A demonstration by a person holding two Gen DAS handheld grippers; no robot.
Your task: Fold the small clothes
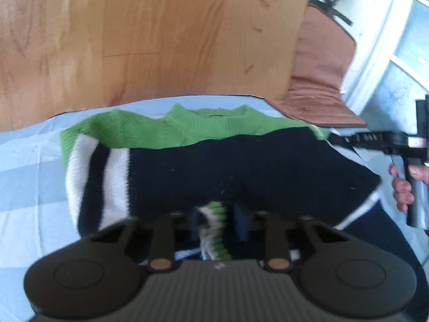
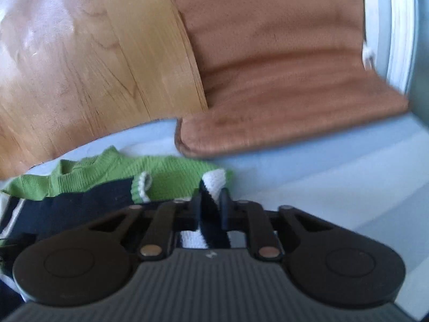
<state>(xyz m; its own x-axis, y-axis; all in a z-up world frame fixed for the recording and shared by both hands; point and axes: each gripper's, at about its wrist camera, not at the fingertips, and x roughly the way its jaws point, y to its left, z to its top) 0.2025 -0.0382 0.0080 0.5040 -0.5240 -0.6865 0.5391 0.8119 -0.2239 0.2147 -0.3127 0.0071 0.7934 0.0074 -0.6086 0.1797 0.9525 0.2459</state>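
A small knitted sweater (image 1: 241, 166), fuzzy black wool with a ribbed green collar and white stripes, lies on the pale blue checked cloth (image 1: 29, 166) near its far edge. The left gripper (image 1: 214, 220) pinches a green-and-white ribbed cuff. The right gripper (image 2: 211, 206) is clamped on a black-and-white striped sleeve beside a tan padded cushion (image 2: 281, 86).

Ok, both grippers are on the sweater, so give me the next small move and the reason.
Probably lift both cuffs and carry them over the black body. The left gripper pinches a green-edged cuff, the right gripper a striped sleeve, and the sweater lies flat on the blue cloth, collar away from the cameras.
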